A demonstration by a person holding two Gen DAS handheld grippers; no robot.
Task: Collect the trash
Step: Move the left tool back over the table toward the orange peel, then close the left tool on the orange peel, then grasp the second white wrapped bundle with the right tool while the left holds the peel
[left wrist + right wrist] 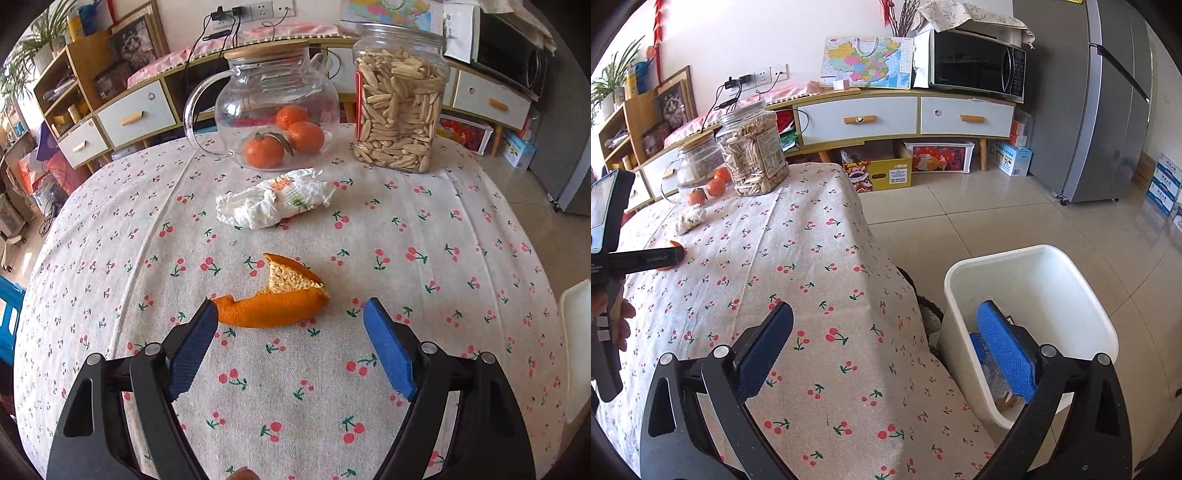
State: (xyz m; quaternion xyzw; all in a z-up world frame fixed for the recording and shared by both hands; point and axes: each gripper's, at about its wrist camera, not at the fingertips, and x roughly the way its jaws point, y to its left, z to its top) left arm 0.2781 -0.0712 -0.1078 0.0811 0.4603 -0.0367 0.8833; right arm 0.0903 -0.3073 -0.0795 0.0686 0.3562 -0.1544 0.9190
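Observation:
An orange peel [275, 301] lies on the cherry-print tablecloth [406, 295] just beyond my left gripper [290, 308], which is open and empty with the peel close to its left fingertip. A crumpled white tissue [275, 201] lies farther back. My right gripper [886, 310] is open and empty, over the table's right edge beside a white trash bin [1034, 266] on the floor; the bin holds some wrappers. In the right wrist view the peel [674, 254] and tissue [690, 218] show far left, partly behind the left gripper's body.
A glass teapot [273, 110] stands at the table's far side with three tangerines [280, 140] seen through it. Next to it stands a jar of seeds [400, 99]. The bin's rim [572, 332] shows at the table's right. A sideboard [905, 114], fridge [1108, 110] and boxes stand beyond.

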